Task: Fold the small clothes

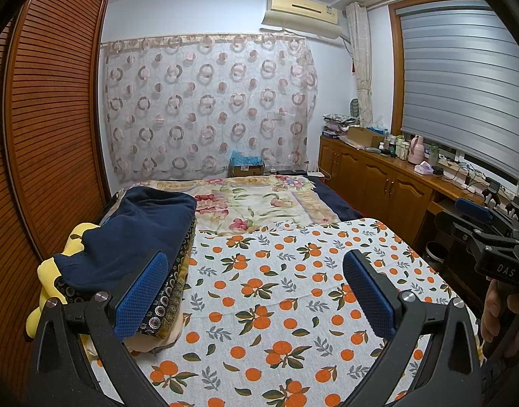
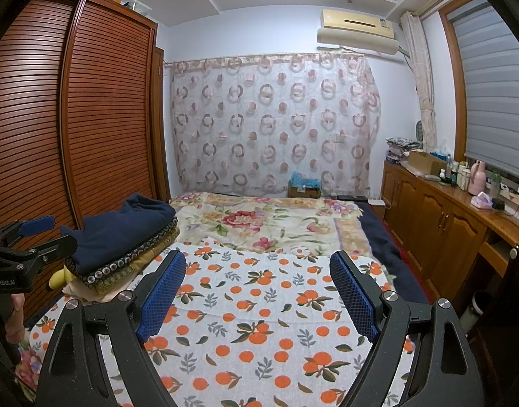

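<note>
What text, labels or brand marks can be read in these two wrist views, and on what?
"DAS": black body of the right gripper, left wrist view.
"GenRobot.AI": black body of the left gripper, right wrist view.
Sticker on the cream wall air conditioner: too small to read.

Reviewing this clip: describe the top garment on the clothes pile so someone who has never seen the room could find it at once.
Start at the slatted wooden wardrobe; on the bed beside it, at the edge of the orange-print cloth, sits a stack of folded clothes. The top garment is plain navy blue, unlike the dark circle-patterned piece directly under it.
</note>
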The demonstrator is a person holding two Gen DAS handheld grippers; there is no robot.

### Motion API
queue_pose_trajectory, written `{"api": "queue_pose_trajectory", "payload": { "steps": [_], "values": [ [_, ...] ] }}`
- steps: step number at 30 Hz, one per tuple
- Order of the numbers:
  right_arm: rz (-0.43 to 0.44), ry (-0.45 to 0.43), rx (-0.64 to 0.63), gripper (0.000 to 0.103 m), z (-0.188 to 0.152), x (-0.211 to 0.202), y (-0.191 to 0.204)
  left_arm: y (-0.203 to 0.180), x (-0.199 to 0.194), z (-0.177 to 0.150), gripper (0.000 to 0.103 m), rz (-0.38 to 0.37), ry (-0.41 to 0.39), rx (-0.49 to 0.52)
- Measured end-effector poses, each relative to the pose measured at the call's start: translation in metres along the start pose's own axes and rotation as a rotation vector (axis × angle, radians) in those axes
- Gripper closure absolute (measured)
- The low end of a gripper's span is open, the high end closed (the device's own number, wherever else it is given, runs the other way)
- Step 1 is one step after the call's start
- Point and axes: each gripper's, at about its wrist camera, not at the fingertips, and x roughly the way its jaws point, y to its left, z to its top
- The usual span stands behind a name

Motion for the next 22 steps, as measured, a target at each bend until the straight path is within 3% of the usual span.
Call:
{"api": "queue_pose_trajectory", "payload": {
  "steps": [22],
  "values": [
    [0.001,0.002,0.001,0.015,-0.0002,0.0004,-0.0011,-0.0001,0.0003,-0.0007,0.000,0.002,-0.001,0.002]
  ]
}}
